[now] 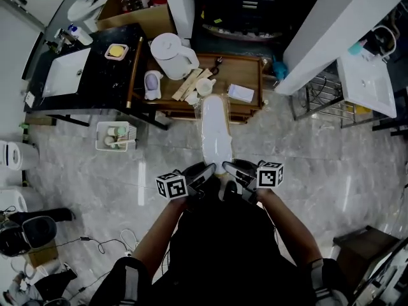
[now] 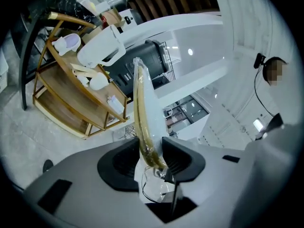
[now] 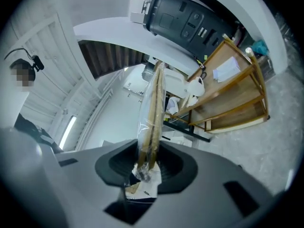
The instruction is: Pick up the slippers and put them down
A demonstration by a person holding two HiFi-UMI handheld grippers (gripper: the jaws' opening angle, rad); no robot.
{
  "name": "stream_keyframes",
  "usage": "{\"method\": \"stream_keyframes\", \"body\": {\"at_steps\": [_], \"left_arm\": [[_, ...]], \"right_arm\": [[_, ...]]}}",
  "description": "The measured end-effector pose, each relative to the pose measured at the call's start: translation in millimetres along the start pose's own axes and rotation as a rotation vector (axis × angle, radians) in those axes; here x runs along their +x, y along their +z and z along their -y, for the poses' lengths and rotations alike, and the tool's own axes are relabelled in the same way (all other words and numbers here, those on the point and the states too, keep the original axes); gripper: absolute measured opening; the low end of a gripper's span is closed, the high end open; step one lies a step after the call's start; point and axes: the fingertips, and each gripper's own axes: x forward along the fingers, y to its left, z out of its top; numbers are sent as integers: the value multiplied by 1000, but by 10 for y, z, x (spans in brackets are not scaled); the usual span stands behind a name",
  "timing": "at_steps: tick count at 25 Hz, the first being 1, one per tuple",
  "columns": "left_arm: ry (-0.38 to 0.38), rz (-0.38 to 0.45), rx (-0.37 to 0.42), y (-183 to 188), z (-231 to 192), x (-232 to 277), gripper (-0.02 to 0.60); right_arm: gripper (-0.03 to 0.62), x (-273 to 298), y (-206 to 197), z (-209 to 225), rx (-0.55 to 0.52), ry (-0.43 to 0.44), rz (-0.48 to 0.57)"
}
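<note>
Grey marble floor is spreading beneath a wooden rack. Plastic-wrapped slippers are hanging in the air before the rack, with the left gripper and right gripper both clamping their near end.

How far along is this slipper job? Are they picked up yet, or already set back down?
Picking up looks done: the plastic-wrapped slippers are in the air, clear of the floor. In hand: the left hand-held gripper and right hand-held gripper both clamp one end of the pack. Left to do: setting them down. The pictures do not show where.
</note>
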Motion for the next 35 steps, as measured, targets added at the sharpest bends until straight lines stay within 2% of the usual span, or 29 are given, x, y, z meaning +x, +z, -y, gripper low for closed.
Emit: {"method": "stream_keyframes", "body": {"at_steps": [6, 12, 19, 35], "left_arm": [[26, 43, 34, -237, 399, -12, 149], [25, 63, 68, -488, 688, -44, 149], [6, 61, 112, -580, 938, -95, 147], [-23, 36, 108, -325, 760, -366, 135]], "right_arm": [[118, -369, -122, -251, -66, 45, 7], [118, -650, -286, -449, -77, 77, 29], [117, -835, -372, -640, -69, 85, 80], [117, -446, -350, -735, -78, 44, 113]]}}
